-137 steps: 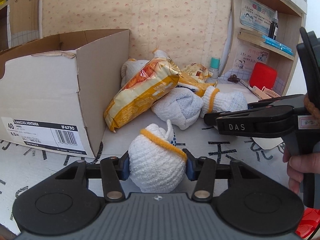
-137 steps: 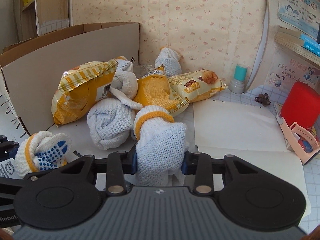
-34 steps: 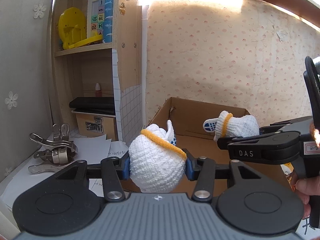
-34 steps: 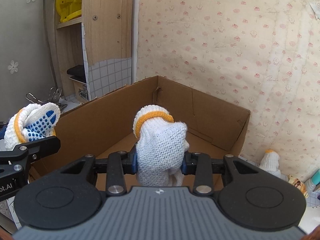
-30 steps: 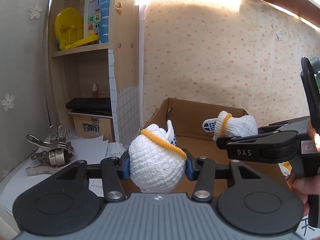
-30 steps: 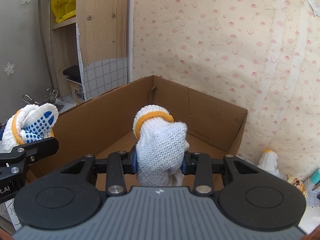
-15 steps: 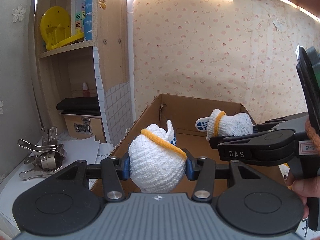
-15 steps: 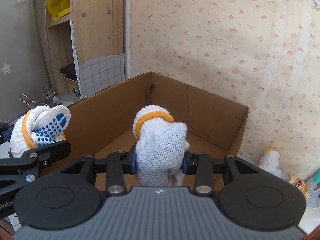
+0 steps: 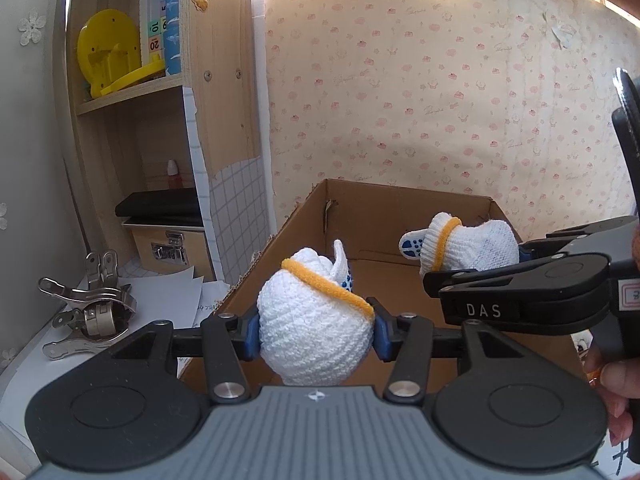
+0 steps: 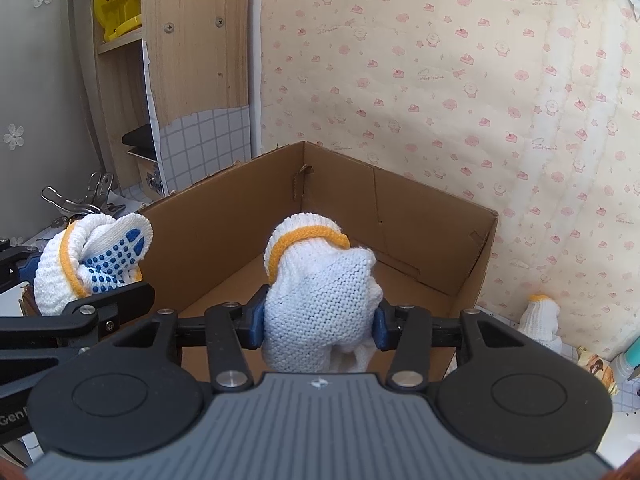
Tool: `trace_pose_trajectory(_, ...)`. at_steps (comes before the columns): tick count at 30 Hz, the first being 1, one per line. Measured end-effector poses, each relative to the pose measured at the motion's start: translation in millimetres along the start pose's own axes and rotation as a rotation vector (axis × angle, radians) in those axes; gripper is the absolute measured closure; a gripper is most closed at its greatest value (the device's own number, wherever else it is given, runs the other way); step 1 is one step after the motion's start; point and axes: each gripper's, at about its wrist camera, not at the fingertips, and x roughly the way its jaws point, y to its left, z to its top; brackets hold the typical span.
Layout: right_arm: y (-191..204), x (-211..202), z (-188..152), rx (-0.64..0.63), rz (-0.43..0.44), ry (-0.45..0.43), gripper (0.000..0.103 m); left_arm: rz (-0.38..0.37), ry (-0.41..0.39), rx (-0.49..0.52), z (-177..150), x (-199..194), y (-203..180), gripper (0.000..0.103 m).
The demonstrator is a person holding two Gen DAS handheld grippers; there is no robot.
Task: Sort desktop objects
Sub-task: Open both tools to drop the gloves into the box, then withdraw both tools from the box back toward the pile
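Note:
My left gripper (image 9: 316, 330) is shut on a rolled white glove bundle (image 9: 314, 316) with an orange cuff, held at the near left edge of the open cardboard box (image 9: 400, 212). My right gripper (image 10: 318, 330) is shut on a second white glove bundle (image 10: 320, 300), held over the box's inside. In the left wrist view that second bundle (image 9: 468, 246) hangs above the box floor at the right. In the right wrist view the left gripper's bundle (image 10: 92, 258), with blue dots, is at the left by the box wall (image 10: 224, 224). The box floor that shows is bare.
Metal clips (image 9: 86, 306) and loose papers (image 9: 168, 292) lie left of the box. A wooden shelf unit (image 9: 160, 100) with a yellow object (image 9: 110, 56) stands behind them. Another glove bundle (image 10: 542, 318) and a snack pack (image 10: 596, 368) lie right of the box. A hand (image 9: 618, 384) grips the right tool.
Both grippers carried their glove bundles from the pile on the desk up to the box. Over the last second both have edged closer to it, to the right.

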Motion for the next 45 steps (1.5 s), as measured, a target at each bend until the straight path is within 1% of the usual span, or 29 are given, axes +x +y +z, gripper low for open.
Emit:
trace_pose_trajectory(3, 1, 0, 0, 0.0, 0.005, -0.003, 0.054, 0.004, 0.002, -0.001, 0, 1, 0, 0.048)
trace_pose_trajectory(6, 1, -1, 0, 0.0, 0.004, -0.011, 0.042, 0.013, 0.001, 0.002, 0, 0, -1, 0.048)
trace_pose_trajectory(8, 1, -2, 0, -0.003, 0.005, -0.017, 0.041, 0.018, -0.003, 0.004, 1, -1, -2, 0.046)
trace_pose_trajectory(10, 1, -4, 1, -0.005, 0.008, -0.022, 0.041, 0.023, -0.009, 0.005, 2, -2, -2, 0.041)
trace_pose_trajectory(14, -1, -5, 1, 0.003, 0.007, -0.029, 0.041, 0.029, -0.021, 0.008, 6, -3, -2, 0.04)
trace_pose_trajectory(20, -2, -10, 0, 0.006, 0.007, -0.041, 0.041, 0.035, -0.015, 0.013, 5, -3, -3, 0.039)
trace_pose_trajectory(24, -4, -15, 0, 0.01, 0.007, -0.054, 0.041, 0.038, -0.018, 0.01, 5, -5, -3, 0.035)
trace_pose_trajectory(32, -15, -34, -3, 0.025, -0.002, -0.084, 0.041, 0.038, -0.04, 0.016, 6, -17, -6, 0.035)
trace_pose_trajectory(39, -22, -53, -10, 0.02, -0.01, -0.102, 0.041, 0.032, -0.04, 0.004, 1, -26, -9, 0.035)
trace_pose_trajectory(42, -25, -62, -15, 0.026, -0.01, -0.112, 0.039, 0.029, -0.04, 0.0, 0, -32, -10, 0.034)
trace_pose_trajectory(45, -28, -71, -20, 0.025, -0.008, -0.122, 0.039, 0.022, -0.045, -0.012, -2, -39, -12, 0.032)
